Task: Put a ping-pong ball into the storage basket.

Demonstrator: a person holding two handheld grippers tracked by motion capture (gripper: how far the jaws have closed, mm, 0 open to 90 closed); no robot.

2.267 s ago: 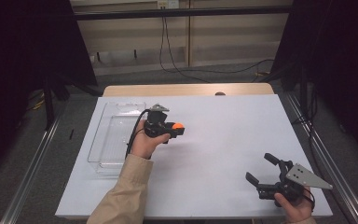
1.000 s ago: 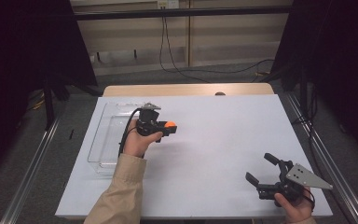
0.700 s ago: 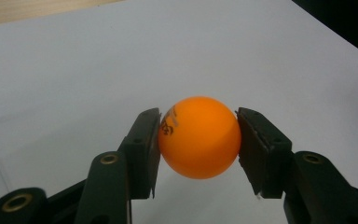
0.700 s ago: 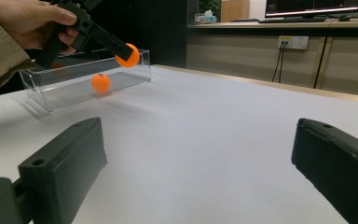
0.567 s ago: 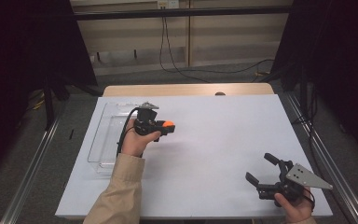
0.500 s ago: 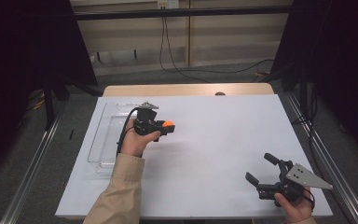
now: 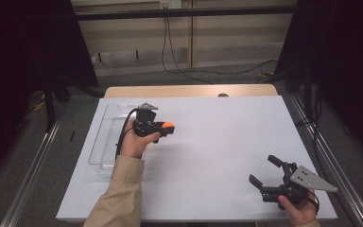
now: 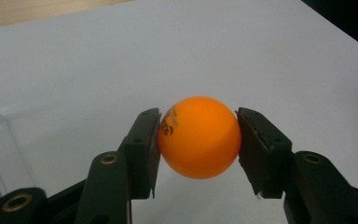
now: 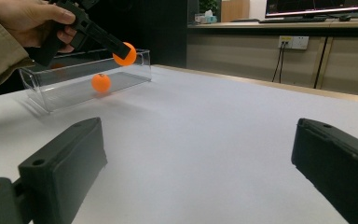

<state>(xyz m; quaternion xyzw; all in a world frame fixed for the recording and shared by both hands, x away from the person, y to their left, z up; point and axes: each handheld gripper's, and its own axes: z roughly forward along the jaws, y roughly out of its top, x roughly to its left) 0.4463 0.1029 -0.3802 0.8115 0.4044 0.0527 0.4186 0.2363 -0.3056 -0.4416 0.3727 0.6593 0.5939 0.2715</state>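
My left gripper [image 7: 167, 127] is shut on an orange ball [image 7: 168, 126], which it holds a little above the white table just right of the clear plastic tray [image 7: 103, 142]. In the left gripper view the ball [image 8: 199, 137] is pressed between both black pads [image 8: 144, 149]. From the right gripper view that ball [image 9: 124, 53] hangs at the tray's rim height, and a second orange ball [image 9: 101, 82] lies inside the tray [image 9: 135, 70]. My right gripper [image 7: 263, 169] rests near the table's front right corner, open, with nothing between its jaws [image 9: 198, 163].
A white sheet [image 7: 217, 142] covers the table, and a wooden strip [image 7: 189, 91] shows along its far edge. Metal rails run along both sides of the table on the floor. Cables hang by the back wall.
Since the earliest frame my left gripper has shifted a little left toward the tray with the ball. Over the last second it has held still. The right gripper has not moved.
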